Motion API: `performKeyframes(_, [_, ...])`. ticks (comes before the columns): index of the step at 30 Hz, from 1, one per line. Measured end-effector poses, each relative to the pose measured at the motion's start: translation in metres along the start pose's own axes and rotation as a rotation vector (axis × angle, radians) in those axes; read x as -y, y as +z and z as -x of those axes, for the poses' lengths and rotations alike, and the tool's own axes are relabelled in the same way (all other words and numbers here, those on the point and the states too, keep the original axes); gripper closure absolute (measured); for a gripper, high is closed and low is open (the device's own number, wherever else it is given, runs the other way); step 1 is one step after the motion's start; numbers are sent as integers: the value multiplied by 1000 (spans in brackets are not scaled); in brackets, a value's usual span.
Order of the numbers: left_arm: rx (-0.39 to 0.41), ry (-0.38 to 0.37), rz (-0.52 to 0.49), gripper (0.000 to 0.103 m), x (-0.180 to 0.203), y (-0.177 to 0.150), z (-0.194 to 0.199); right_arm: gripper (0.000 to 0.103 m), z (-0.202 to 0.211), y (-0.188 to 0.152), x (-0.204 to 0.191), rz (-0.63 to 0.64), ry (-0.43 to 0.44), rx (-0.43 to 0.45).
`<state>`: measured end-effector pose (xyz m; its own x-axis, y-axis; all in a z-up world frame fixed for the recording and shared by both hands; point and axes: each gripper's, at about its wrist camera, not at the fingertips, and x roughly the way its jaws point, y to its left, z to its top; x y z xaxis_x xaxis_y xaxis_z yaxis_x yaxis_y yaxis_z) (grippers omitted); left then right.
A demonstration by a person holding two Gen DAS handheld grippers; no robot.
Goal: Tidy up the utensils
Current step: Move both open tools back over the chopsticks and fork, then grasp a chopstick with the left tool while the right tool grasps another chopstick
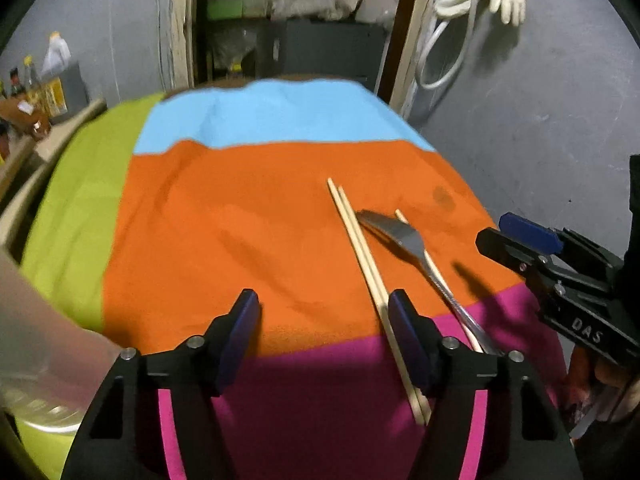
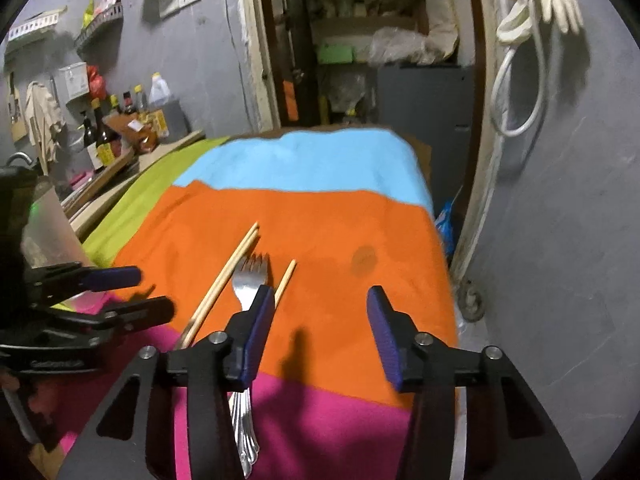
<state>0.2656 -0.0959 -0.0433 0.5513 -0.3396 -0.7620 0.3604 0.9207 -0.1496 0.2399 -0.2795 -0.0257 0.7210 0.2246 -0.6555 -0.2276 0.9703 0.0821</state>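
A metal fork (image 1: 404, 236) lies on the orange band of a striped cloth (image 1: 240, 208), its handle running onto the pink band. Under it lies a single wooden chopstick (image 1: 401, 216). A pair of chopsticks (image 1: 360, 240) lies just left of the fork and passes by the right finger of my left gripper (image 1: 324, 304), which is open above the cloth with nothing between its fingers. My right gripper (image 2: 320, 296) is also open and empty. Its left finger hides part of the fork (image 2: 250, 280), and the pair of chopsticks (image 2: 228, 276) lies to its left.
A translucent container (image 1: 44, 340) stands at the cloth's left edge, beside my left gripper (image 2: 148, 292). My right gripper (image 1: 504, 236) shows at the right of the left wrist view. Bottles (image 2: 100, 136) crowd a counter at the far left. Grey wall and a doorway lie behind the table.
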Motion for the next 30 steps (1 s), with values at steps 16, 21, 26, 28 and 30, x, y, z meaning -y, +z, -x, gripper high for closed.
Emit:
performKeyframes(16, [-26, -9, 18, 45, -3, 5, -11, 72, -41, 6, -15, 60, 67, -178])
performKeyframes(21, [-29, -8, 17, 45, -2, 6, -12, 78, -41, 5, -17, 93, 45, -190])
performKeyframes(26, [-40, -17, 16, 58, 1, 10, -14, 89, -34, 0, -18, 147, 35, -202])
performKeyframes(28, [-55, -36, 19, 74, 2, 14, -16, 92, -29, -3, -15, 154, 32, -204])
performKeyframes(30, [-76, -54, 19, 77, 3, 18, -21, 93, -26, -5, -11, 146, 30, -203])
